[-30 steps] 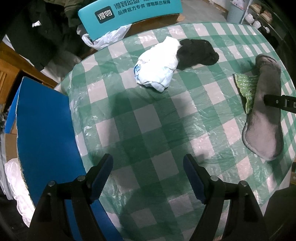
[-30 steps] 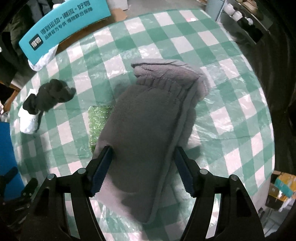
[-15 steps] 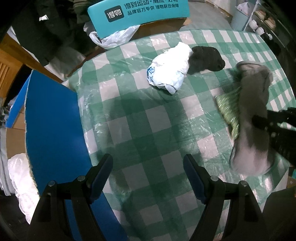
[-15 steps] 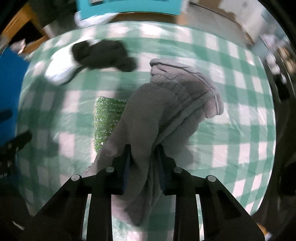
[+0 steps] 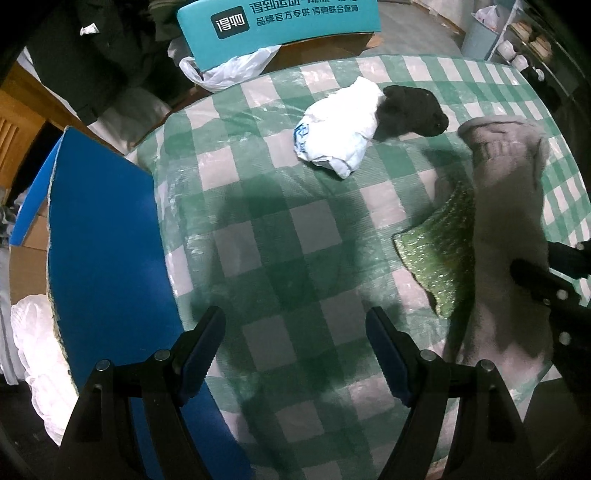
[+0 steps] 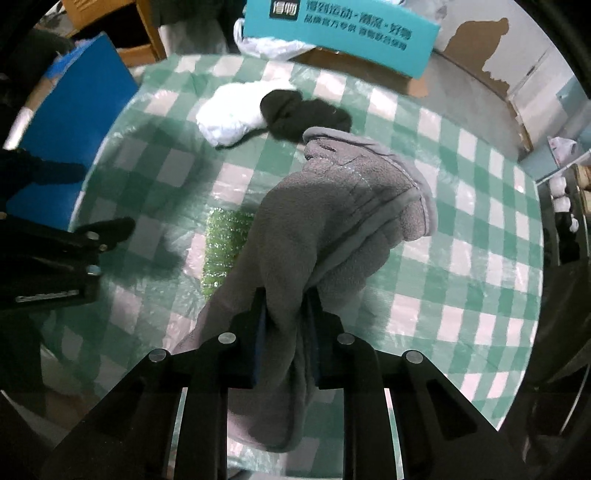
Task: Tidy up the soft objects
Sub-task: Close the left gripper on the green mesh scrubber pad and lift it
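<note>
My right gripper (image 6: 286, 314) is shut on a grey fleece cloth (image 6: 332, 229) and holds it lifted off the green checked table (image 6: 480, 229); the cloth also shows in the left wrist view (image 5: 506, 221). A green glittery cloth (image 5: 439, 251) lies partly under it, also seen in the right wrist view (image 6: 225, 243). A white cloth (image 5: 340, 125) and a black cloth (image 5: 410, 110) lie together at the far side. My left gripper (image 5: 295, 354) is open and empty above the table's near left part.
A blue board (image 5: 103, 258) stands along the table's left edge. A teal box (image 5: 280, 26) and a white plastic bag (image 5: 229, 70) sit behind the table. The table edge (image 6: 532, 332) drops off at the right.
My right gripper shut on the grey cloth and raised it, swinging left. The left gripper drew back a little and stayed open.
</note>
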The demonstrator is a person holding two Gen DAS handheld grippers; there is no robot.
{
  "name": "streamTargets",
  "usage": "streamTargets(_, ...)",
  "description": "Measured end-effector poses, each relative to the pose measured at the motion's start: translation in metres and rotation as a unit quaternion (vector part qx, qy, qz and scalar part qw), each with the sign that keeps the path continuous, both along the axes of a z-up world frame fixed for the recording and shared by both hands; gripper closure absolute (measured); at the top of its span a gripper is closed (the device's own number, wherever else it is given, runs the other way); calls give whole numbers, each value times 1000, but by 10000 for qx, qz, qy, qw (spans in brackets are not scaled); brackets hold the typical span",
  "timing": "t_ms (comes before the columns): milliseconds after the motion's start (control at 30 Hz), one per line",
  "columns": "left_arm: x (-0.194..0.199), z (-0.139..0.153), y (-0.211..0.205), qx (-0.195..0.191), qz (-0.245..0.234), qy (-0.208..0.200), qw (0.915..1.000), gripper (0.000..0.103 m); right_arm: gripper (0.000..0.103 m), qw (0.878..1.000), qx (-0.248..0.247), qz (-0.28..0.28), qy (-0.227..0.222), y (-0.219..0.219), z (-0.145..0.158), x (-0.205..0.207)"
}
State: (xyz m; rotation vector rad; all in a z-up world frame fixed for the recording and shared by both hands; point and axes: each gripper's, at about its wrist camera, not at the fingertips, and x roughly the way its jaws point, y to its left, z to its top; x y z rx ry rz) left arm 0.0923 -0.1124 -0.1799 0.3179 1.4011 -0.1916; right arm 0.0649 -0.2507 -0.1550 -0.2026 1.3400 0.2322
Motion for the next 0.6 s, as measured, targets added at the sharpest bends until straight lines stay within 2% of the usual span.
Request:
streamTargets(133, 2, 1, -8, -150, 43, 70, 9999, 23, 86, 9999, -11, -95, -55, -17, 11, -5)
streamTargets(200, 3, 0, -15, -253, 38, 102, 9996, 23, 86, 9999, -93, -106, -46, -21, 6, -2)
streamTargets(467, 9, -11, -46, -548, 30, 350, 9979, 21, 85, 9982, -298, -490, 148, -80, -6, -1)
streamTargets(600, 14, -15, -60, -559, -56, 353, 9978, 21, 80, 9974, -277, -644, 167, -96, -12, 0)
